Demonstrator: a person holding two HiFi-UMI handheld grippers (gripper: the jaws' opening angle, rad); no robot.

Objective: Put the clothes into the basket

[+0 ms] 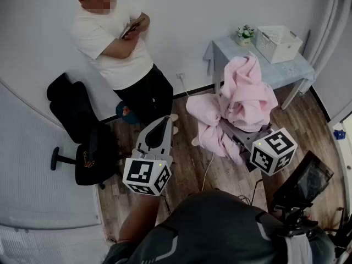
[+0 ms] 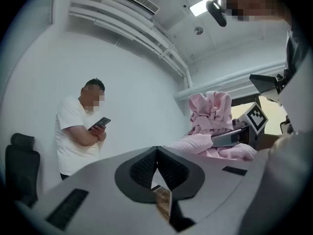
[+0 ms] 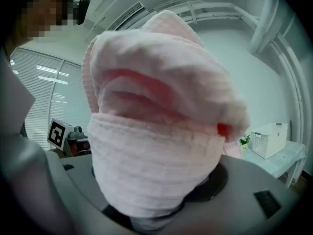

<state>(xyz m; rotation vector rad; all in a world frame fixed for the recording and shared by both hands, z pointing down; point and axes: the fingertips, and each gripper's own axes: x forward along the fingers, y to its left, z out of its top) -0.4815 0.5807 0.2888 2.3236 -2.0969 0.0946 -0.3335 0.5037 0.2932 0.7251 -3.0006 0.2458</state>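
Right gripper (image 1: pixel 245 132) is clamped, jaws wide, on a thick wad of the pink garment (image 1: pixel 247 95), which is held up in the air between the person and the table (image 1: pixel 286 70). The left gripper (image 1: pixel 164 120) is held level beside it with its jaws together and nothing between them. The basket (image 1: pixel 278 43) stands at the table's right end, near the back edge.

Loose folds hang low below the grip. They could be dragged over the floor or snagged on the table's front edge, and the wad might then be pulled out of the pads. The bundle looks bulky against the basket, so the basket could be pushed toward the table's right edge, or the small plant (image 1: pixel 245 34) at the back edge knocked over.

In its own view, the right gripper's pads are buried in cloth and most of the view is blocked. Whether one garment or several are held cannot be told. The basket's inside is not shown.
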